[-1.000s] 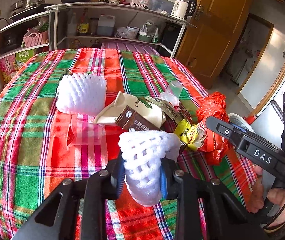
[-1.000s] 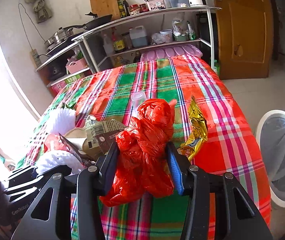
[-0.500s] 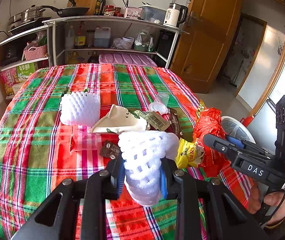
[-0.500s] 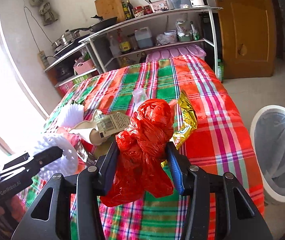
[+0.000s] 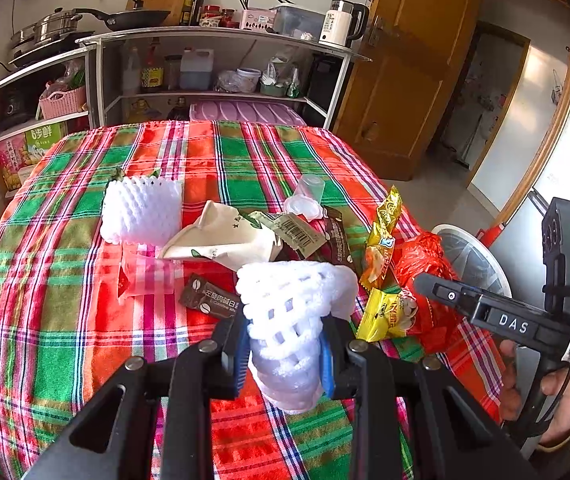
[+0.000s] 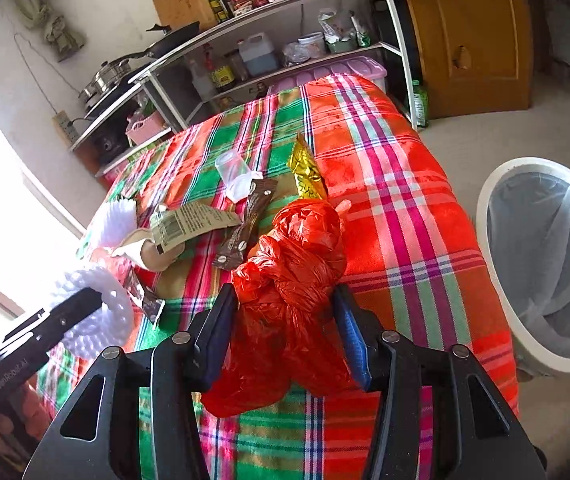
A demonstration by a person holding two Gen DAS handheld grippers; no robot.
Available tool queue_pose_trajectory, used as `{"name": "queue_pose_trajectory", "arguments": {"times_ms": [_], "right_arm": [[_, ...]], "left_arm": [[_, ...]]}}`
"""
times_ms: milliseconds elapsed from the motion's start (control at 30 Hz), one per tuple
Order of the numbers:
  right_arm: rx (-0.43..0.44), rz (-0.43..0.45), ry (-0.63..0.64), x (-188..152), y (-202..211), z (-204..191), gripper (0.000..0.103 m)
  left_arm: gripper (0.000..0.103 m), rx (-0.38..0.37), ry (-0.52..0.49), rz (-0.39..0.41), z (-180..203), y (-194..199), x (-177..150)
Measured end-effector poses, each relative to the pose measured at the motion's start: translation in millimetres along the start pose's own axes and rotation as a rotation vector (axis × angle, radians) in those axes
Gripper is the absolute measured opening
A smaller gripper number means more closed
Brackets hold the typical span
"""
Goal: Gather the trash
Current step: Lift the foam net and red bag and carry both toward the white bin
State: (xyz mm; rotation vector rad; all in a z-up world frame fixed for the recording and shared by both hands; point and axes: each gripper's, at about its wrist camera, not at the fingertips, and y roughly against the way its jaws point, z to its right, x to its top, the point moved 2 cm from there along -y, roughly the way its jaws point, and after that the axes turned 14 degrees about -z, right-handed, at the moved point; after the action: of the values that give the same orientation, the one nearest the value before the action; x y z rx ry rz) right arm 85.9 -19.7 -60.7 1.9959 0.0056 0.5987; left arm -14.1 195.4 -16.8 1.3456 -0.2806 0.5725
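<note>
A: Nearest first. The left hand-held gripper (image 5: 285,354) has its jaws narrow and clamped on a white foam fruit net (image 5: 295,312), held above the counter's near edge. Any worry there?

B: The net is soft and springy. It bulges well above the pads, so I judge it could squirm out if the squeeze slackens, and drop back onto the plaid cloth (image 5: 65,320).

A: And the right hand-held gripper (image 6: 283,334)?

B: Its jaws are opening, with the crumpled red plastic bag (image 6: 289,280) between them and spilling above and below the pads. In the right wrist view it hangs over the counter's right edge, while the white bin (image 6: 501,240) stands on the floor beyond that edge, well apart. If the bag lets go here, I judge it lands on the cloth or the floor, not in the liner.

A: Could the bag snag?

B: Possibly. Thin plastic clings to pads, so it may hang from one side instead of falling cleanly.

A: Further back?

B: The yellow snack wrapper (image 5: 387,314) lies just beside the bag near the right edge; a sweep could knock it off. Behind sit the brown sachet (image 5: 211,296), the cream paper pouch (image 5: 225,238), a second foam net (image 5: 141,208) and a clear cup (image 5: 311,188) mid-counter, all waiting.
</note>
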Motion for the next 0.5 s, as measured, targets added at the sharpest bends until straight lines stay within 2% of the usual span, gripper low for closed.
{"name": "queue_pose_trajectory", "arguments": {"times_ms": [167,433,500], "right_arm": [[0.083,0.011,-0.038,5,6,9,0.053],[0.004,-0.033,-0.004,13,-4,1,0.056],[0.014,-0.04,0.0,13,-9,0,0.055]], "left_arm": [[0.029,-0.005,-0.004,-0.005,2,-3,0],[0.029,-0.008,-0.01,-0.017,6,-8,0],[0.029,-0.006,-0.011,-0.018,6,-8,1]]}}
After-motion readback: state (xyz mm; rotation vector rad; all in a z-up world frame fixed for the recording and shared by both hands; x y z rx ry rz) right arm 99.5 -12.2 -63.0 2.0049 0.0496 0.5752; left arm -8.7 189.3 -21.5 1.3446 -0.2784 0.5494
